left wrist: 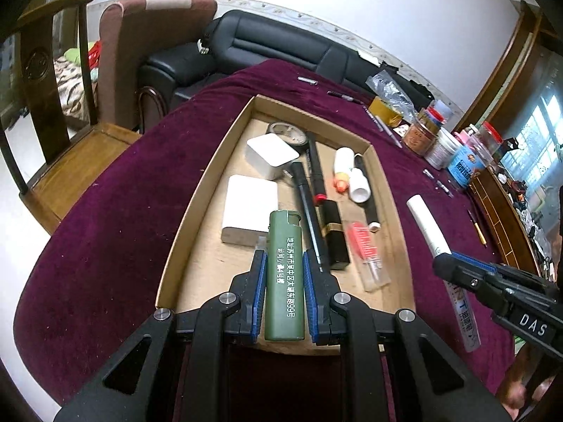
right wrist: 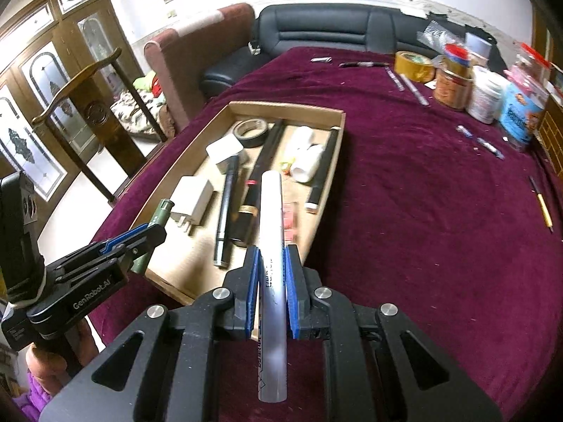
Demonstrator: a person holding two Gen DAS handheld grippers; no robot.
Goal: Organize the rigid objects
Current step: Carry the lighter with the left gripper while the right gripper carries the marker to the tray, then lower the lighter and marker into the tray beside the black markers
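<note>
Your cardboard tray (left wrist: 197,190) on the table (left wrist: 105,211) already gathers the rigid bits, so your left gripper (left wrist: 283,263), jaws clenched on the green lighter (left wrist: 284,281), hangs over its near end, while your right gripper (right wrist: 273,263) beside it grasps the white tube (right wrist: 271,232), likely bound for the tray too.

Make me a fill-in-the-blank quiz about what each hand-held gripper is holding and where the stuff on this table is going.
1. The left hand-held gripper is shut on a ____ lighter.
2. The right hand-held gripper is shut on a white ____.
3. The chargers and lipstick lie in a cardboard ____.
4. The cloth on the table is ____.

Missing words: green; tube; tray; purple
</note>
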